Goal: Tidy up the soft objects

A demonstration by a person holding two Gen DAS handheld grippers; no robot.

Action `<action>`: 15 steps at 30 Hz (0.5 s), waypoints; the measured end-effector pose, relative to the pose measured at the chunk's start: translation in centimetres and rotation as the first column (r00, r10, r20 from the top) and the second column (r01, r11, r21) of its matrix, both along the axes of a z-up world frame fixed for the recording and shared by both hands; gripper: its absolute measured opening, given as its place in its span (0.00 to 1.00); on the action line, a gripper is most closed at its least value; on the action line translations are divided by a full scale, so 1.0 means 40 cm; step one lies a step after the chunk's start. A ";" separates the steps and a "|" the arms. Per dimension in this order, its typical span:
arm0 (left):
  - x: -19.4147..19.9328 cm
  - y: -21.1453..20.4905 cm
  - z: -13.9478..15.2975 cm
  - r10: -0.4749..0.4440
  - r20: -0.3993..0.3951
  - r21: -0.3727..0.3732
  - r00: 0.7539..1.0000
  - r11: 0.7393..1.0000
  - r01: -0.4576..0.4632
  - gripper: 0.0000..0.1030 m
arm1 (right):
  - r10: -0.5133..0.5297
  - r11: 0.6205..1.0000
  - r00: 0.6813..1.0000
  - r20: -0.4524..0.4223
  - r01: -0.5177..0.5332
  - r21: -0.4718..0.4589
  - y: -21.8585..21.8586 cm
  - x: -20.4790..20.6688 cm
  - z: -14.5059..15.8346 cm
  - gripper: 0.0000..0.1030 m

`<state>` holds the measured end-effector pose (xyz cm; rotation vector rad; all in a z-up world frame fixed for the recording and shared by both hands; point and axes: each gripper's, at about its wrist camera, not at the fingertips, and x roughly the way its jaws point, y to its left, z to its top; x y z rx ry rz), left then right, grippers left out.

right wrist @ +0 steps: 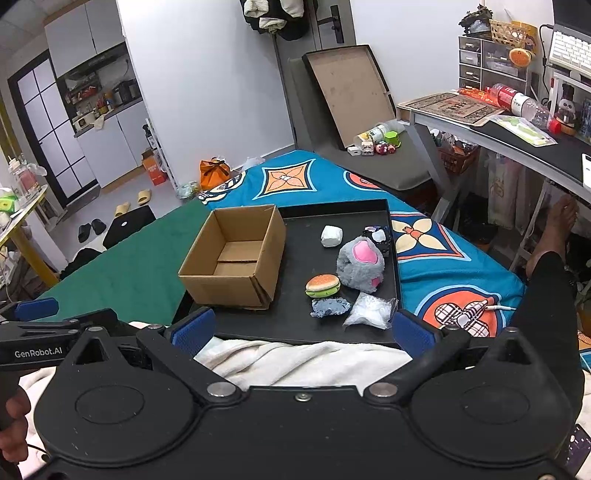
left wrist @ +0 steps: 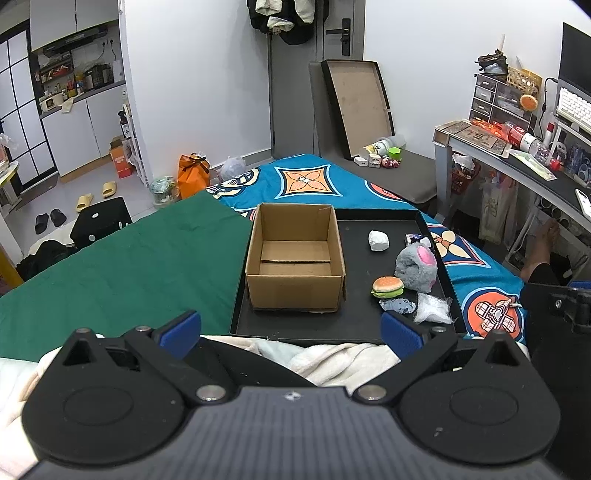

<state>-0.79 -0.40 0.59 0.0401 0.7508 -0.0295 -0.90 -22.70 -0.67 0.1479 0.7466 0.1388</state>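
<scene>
Both tongs, left tongs [left wrist: 291, 328] and right tongs [right wrist: 303, 328], are held spread wide with nothing gripped, above a cream blanket [right wrist: 295, 358]. On the bed a black tray [right wrist: 295, 332] carries an empty cardboard box [left wrist: 295, 258] at left. Right of it lie a burger toy [right wrist: 322, 285], grey plush [right wrist: 360, 267], white lump [right wrist: 331, 236], blue scrap [right wrist: 330, 307] and clear bag [right wrist: 371, 314].

A small home, bedroom and kitchen in one: a bed [left wrist: 332, 181] under a blue patterned cover fills the middle, a desk [left wrist: 517, 155] with drawers and a keyboard stands right, clothes [left wrist: 280, 18] hang on the far door, and slippers [left wrist: 96, 195] lie far left by kitchen cabinets [left wrist: 74, 129].
</scene>
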 end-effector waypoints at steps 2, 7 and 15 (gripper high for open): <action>-0.002 0.000 -0.001 -0.003 -0.002 0.001 1.000 1.000 0.003 1.00 | 0.000 1.000 1.000 -0.001 0.000 -0.004 0.001 -0.001 0.000 1.00; -0.005 0.004 -0.001 -0.016 -0.005 -0.001 1.000 1.000 0.016 1.00 | -0.009 1.000 1.000 -0.003 0.009 -0.006 0.001 -0.002 -0.003 1.00; -0.004 0.009 -0.003 -0.015 -0.012 -0.004 1.000 1.000 0.015 1.00 | -0.009 1.000 1.000 -0.010 0.009 -0.009 0.000 -0.003 -0.008 1.00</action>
